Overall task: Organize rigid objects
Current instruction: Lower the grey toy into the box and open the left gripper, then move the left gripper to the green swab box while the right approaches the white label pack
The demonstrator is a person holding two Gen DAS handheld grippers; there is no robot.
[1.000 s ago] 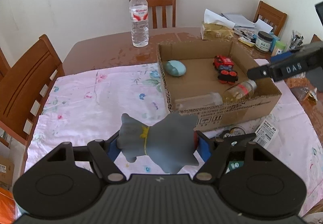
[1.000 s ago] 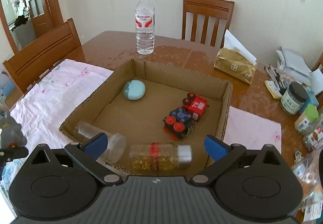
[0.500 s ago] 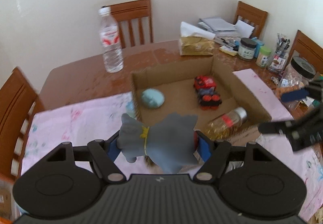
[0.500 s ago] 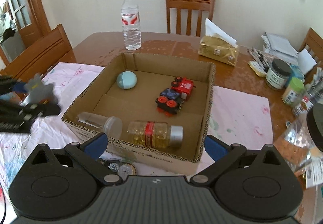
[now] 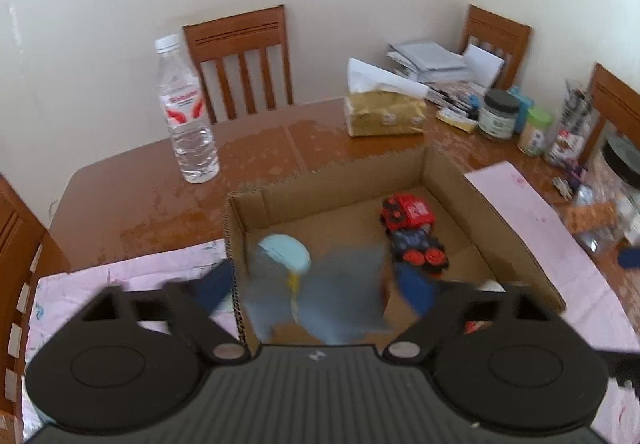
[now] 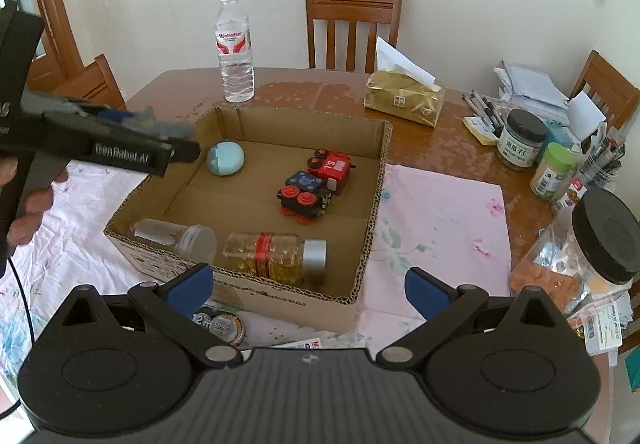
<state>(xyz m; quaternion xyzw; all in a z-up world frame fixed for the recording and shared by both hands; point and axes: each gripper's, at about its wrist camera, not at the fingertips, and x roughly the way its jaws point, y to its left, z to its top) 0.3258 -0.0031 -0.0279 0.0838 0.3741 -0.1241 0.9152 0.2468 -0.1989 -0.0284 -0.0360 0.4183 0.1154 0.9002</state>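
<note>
My left gripper (image 5: 316,288) is shut on a grey elephant figure (image 5: 332,296) with a yellow band, blurred, held above the left wall of the cardboard box (image 5: 500,220). It also shows in the right wrist view (image 6: 160,132) over the box's left rim (image 6: 376,180). In the box lie a pale blue egg-shaped case (image 6: 226,158), a red and a dark toy train car (image 6: 316,182), a clear cup (image 6: 180,238) and a bottle of yellow capsules (image 6: 276,256). My right gripper (image 6: 308,286) is open and empty, just before the box's near wall.
A water bottle (image 6: 236,52) stands behind the box. A gold tissue pack (image 6: 404,100), jars (image 6: 522,140), pens and papers crowd the right side. A big black-lidded jar (image 6: 592,244) is close at right. A round tin (image 6: 222,324) lies below the box. Chairs ring the table.
My left gripper has carried the grey elephant forward and right, from above the cloth to over the box's left edge. My right gripper has pulled back from the box, still open.
</note>
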